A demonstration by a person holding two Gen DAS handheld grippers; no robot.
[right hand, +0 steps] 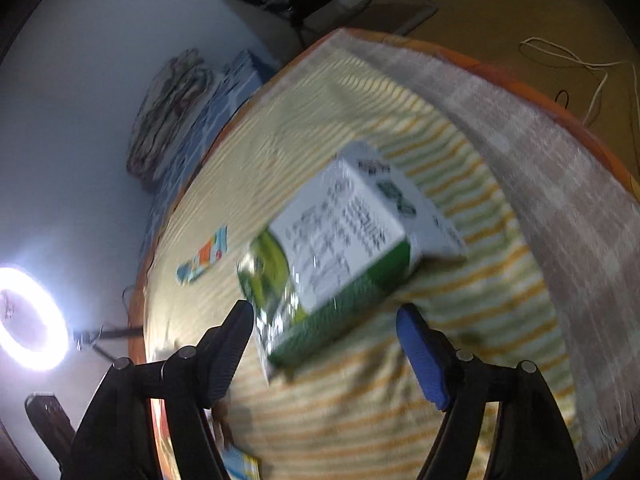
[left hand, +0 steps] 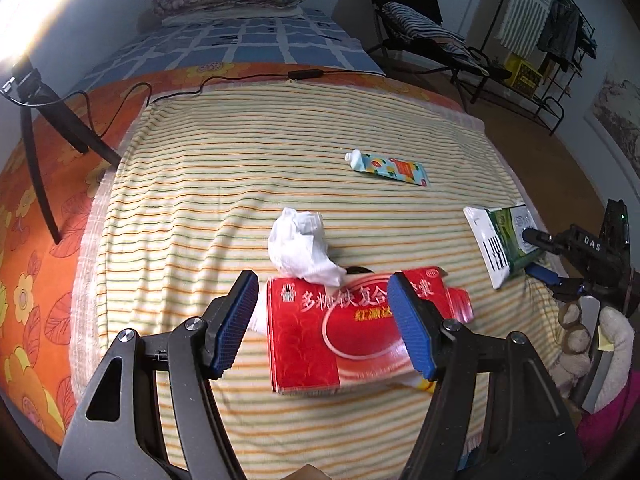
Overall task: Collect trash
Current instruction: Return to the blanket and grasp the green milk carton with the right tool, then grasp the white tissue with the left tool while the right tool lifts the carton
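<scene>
1. Red box (left hand: pixel 344 332) at lower centre of the left wrist view, flat on the striped blanket (left hand: pixel 224 184), one end flap open toward the right.
2. Crumpled white tissue (left hand: pixel 302 246) touching the red box's upper edge, just above centre.
3. Printed tube (left hand: pixel 386 168) lying above and right of centre, white cap to the left, well apart from tissue and box.
4. Green-and-white carton (left hand: pixel 500 240) at the right edge of the blanket; in the right wrist view the same carton (right hand: pixel 340 248) fills the centre, blurred, tilted, white face up.
5. Left claw (left hand: pixel 324 324) above the red box, fingers spread to either side of it, blue pads (left hand: pixel 412 328) not pressing on it; contact cannot be told for certain.
6. Right claw (right hand: pixel 324 348) with fingers apart, the carton's near corner between the tips, no grip visible; seen from the left wrist view, right claw (left hand: pixel 534 254) at the carton's right end, one finger above it and one below.
7. Gloved hand (left hand: pixel 608 344) behind that claw at the right edge.
8. Orange flowered sheet (left hand: pixel 44 240) under the blanket, left side.
9. Black cable (left hand: pixel 240 80) along the blanket's top edge.
10. Ring light (right hand: pixel 30 320) glowing at lower left of the right wrist view.
</scene>
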